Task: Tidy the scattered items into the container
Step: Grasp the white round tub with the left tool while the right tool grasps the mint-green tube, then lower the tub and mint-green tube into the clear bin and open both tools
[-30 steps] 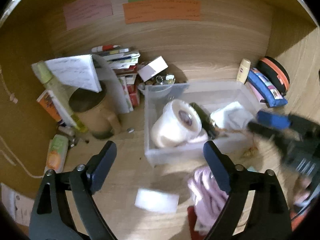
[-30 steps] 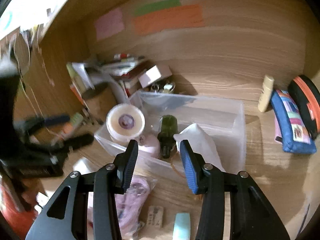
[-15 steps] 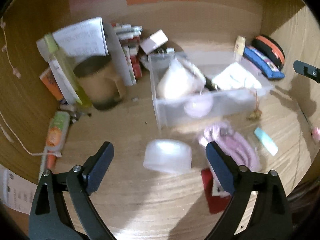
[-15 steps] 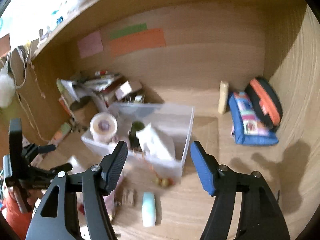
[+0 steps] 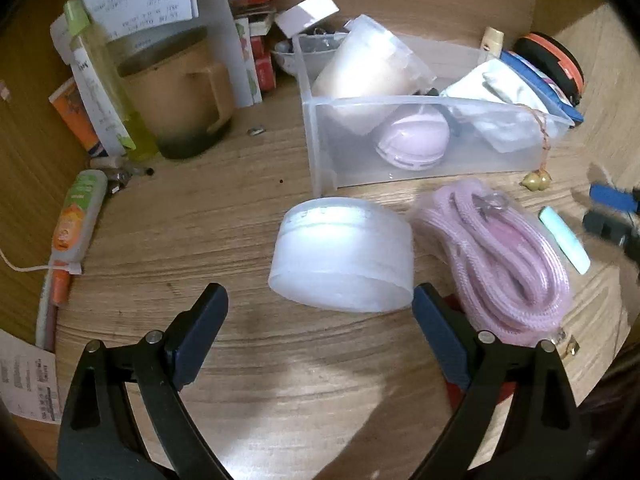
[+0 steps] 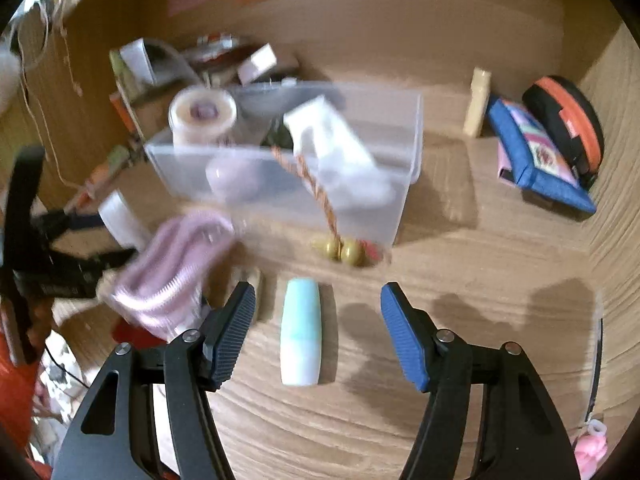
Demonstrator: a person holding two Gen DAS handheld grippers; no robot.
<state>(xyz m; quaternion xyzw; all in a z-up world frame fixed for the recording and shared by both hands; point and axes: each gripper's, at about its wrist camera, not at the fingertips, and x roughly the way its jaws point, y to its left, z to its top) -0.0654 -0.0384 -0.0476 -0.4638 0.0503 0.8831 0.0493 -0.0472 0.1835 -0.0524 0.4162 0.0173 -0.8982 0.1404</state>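
Observation:
A clear plastic bin (image 5: 432, 160) (image 6: 404, 184) holds a tape roll, a lilac round case, a white pouch and a dark bottle. A translucent round tub (image 5: 342, 256) lies on the desk just ahead of my open, empty left gripper (image 5: 320, 312). A bagged pink cord (image 5: 504, 264) (image 6: 172, 276) lies to its right. A mint tube (image 6: 301, 330) (image 5: 564, 240) lies between the fingers of my open, empty right gripper (image 6: 318, 332). A braided cord with gold bells (image 6: 340, 250) hangs over the bin's front.
A brown mug (image 5: 176, 92), yellow bottle, papers and books crowd the back left. An orange tube (image 5: 76, 216) lies at the left. A blue pouch (image 6: 536, 156), an orange-black case (image 6: 568, 120) and a cream stick (image 6: 476, 102) sit at the back right. Wooden walls enclose the desk.
Both grippers have dropped lower and closer to the desk. The left one has closed in on the round tub; the right one has come down around the mint tube, staying open.

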